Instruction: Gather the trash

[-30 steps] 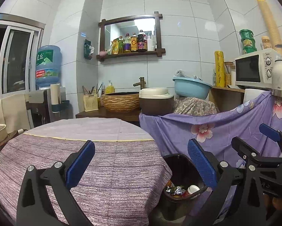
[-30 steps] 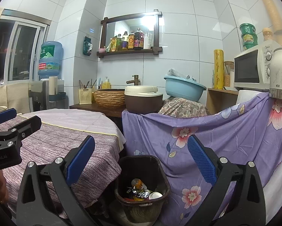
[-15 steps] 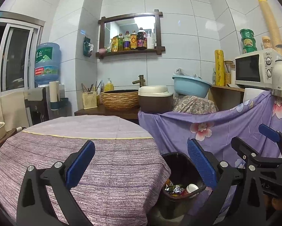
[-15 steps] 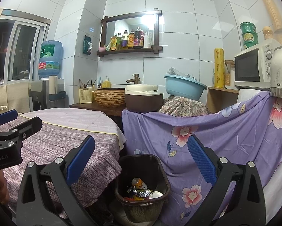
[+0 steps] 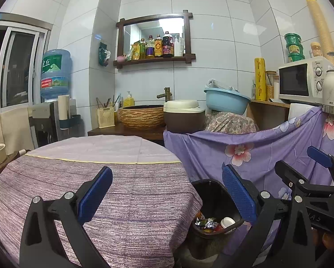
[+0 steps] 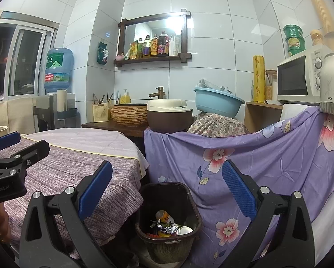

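With both my left tongs (image 5: pixel 167 197) and right tongs (image 6: pixel 167 192) wide open and empty, trash (image 6: pixel 169 225) already sits in the bin (image 6: pixel 190 203) at six o'clock, so I judge collecting nearly done and scan the table (image 5: pixel 122 178) next.

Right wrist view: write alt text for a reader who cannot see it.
The open, empty right gripper hangs above a dark trash bin holding wrappers and a white cup, between a round cloth-covered table and a purple floral sheet.

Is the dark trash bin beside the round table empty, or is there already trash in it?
Not empty. The trash bin holds a foil wrapper, a small white cup and a bottle at its bottom.
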A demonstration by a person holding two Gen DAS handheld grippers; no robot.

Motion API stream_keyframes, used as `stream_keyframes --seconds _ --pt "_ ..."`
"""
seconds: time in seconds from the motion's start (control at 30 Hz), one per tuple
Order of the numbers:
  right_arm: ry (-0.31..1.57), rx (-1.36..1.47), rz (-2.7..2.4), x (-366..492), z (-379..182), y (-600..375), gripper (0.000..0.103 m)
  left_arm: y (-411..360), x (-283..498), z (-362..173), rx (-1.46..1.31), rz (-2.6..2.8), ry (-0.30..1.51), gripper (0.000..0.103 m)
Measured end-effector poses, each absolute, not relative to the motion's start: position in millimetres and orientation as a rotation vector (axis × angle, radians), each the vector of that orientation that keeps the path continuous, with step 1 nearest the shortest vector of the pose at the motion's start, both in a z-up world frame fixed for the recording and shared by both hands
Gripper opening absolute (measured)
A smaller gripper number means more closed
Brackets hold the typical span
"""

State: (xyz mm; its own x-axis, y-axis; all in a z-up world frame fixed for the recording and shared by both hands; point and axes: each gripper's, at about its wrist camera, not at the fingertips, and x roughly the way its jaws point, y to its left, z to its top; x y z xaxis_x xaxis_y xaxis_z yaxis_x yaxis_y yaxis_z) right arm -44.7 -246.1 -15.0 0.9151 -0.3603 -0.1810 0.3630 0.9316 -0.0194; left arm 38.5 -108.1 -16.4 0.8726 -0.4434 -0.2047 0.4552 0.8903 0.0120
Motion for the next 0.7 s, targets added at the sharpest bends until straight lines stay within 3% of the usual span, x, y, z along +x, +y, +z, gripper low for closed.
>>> stream_keyframes --seconds 0.7 --pt "0.19 0.018 -0.374 -43.2 -15.1 -244.4 0.097 -108.1 38.7 -16.8 0.062 -0.471 0.202 0.098"
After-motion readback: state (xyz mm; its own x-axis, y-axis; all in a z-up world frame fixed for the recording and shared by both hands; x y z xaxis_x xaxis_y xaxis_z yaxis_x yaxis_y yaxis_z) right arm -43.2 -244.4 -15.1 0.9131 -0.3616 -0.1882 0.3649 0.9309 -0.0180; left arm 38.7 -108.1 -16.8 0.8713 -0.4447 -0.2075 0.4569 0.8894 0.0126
